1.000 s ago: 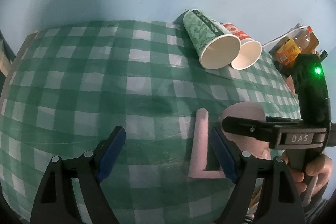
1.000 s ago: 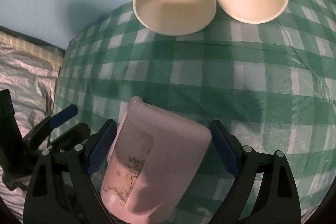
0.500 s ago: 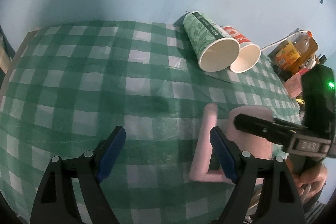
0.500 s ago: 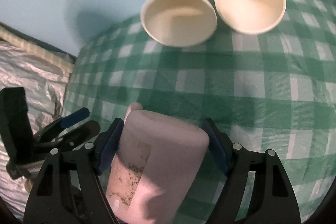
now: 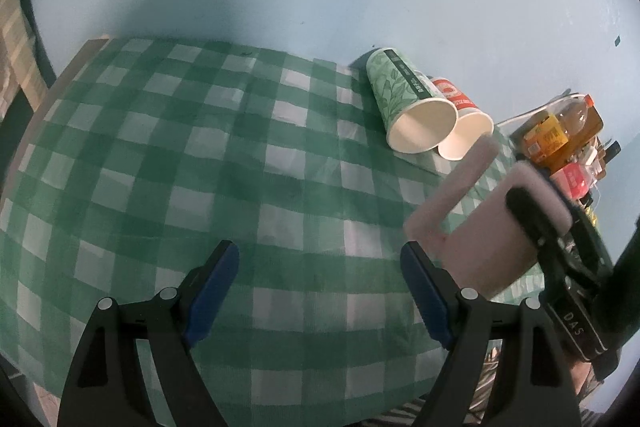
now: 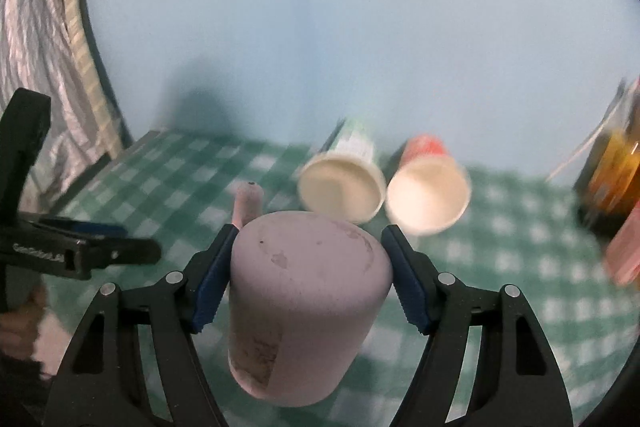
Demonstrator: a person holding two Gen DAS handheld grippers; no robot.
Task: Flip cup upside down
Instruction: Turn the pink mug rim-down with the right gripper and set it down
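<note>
Holding: your right gripper (image 6: pixel 310 277) clamped on pink cup (image 6: pixel 304 307), base forward; your left gripper (image 5: pixel 320 291) apart, empty, above checked tablecloth (image 5: pixel 200 167).

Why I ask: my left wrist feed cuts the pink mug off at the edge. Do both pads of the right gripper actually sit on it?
Observer: Yes. In the right wrist view the right gripper has its two blue pads pressed on opposite sides of the pink mug.
Operator: Which end points forward?
Observer: Its closed base points away from the camera, toward the green paper cup and the red paper cup. The mug's opening is out of sight.
Operator: And the handle?
Observer: The handle shows just beyond the pad on the picture's left.
</note>
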